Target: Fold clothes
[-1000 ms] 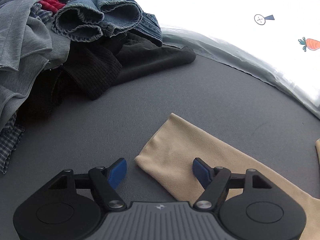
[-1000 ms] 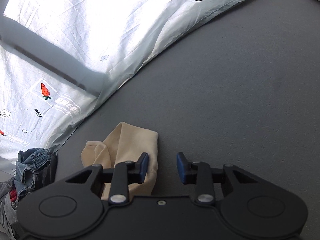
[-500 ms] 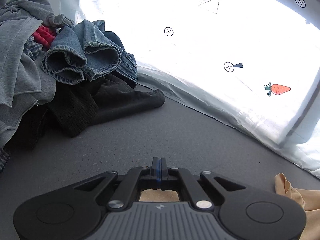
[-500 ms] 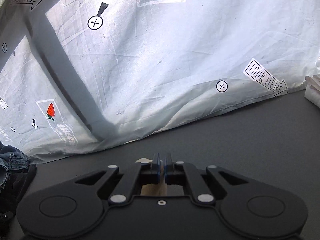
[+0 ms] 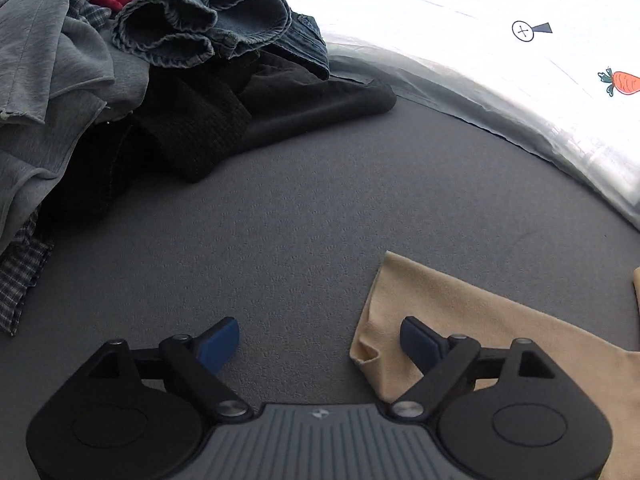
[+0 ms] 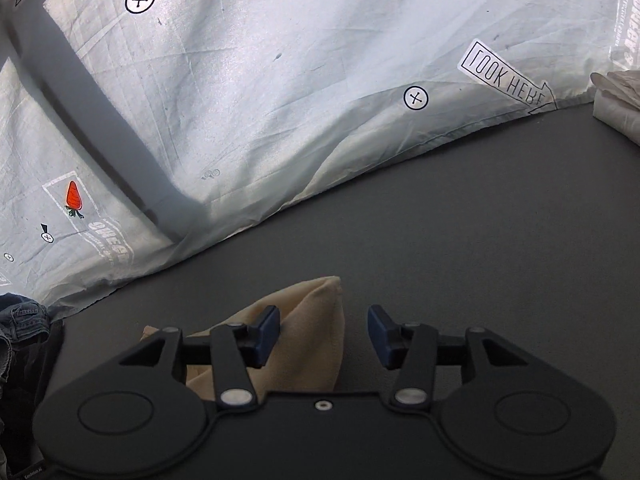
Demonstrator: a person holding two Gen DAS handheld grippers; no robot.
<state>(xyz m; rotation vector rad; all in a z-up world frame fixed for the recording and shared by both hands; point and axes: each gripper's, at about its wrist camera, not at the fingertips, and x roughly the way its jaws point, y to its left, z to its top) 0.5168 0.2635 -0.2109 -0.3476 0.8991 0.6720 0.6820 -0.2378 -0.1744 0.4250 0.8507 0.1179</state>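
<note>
Your left wrist view is showing a heap of unfolded clothes [image 5: 132, 80], jeans [image 5: 208, 20] on top, lying well apart from the beige garment [image 5: 472, 320]; your right wrist view is catching only a denim edge [image 6: 24, 320] of it, plus a white folded cloth [image 6: 616, 100] at the far right. A printed white sheet [image 6: 280, 80] is bordering the grey table [image 5: 300, 200]. You are holding the left gripper [image 5: 320, 340] wide, its right finger over the garment's corner. You are keeping the right gripper [image 6: 324, 332] wide too, the beige garment [image 6: 304, 340] lying beneath its left finger, nothing gripped.
</note>
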